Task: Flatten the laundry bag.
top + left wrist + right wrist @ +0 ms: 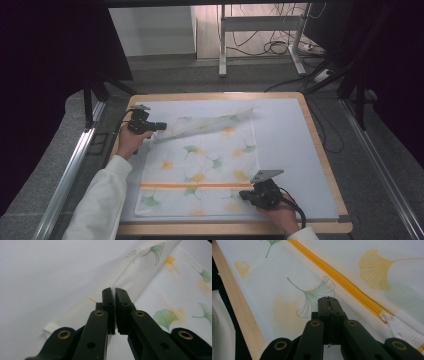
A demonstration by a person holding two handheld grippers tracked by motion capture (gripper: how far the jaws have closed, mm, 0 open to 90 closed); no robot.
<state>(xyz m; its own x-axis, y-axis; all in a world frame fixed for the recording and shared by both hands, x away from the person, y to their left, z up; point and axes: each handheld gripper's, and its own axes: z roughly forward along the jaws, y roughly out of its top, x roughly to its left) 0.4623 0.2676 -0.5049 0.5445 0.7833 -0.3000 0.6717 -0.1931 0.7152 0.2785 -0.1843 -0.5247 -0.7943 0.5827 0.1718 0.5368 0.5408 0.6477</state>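
A white mesh cloth printed with green and orange ginkgo leaves lies on the white mat. An orange zipper crosses it near the front. My left gripper is shut on the cloth's far left corner and holds it up, so that edge folds over toward the middle. The left gripper view has the white fabric pinched between the tips of my left gripper. My right gripper is shut at the cloth's near right corner. In its own view, my right gripper lies low over the fabric beside the zipper and its white pull.
The mat covers a wooden table, whose light edge runs close to the cloth's front hem. Bare mat lies to the right of the cloth and behind it. Metal rails flank the table, and a desk frame with cables stands beyond.
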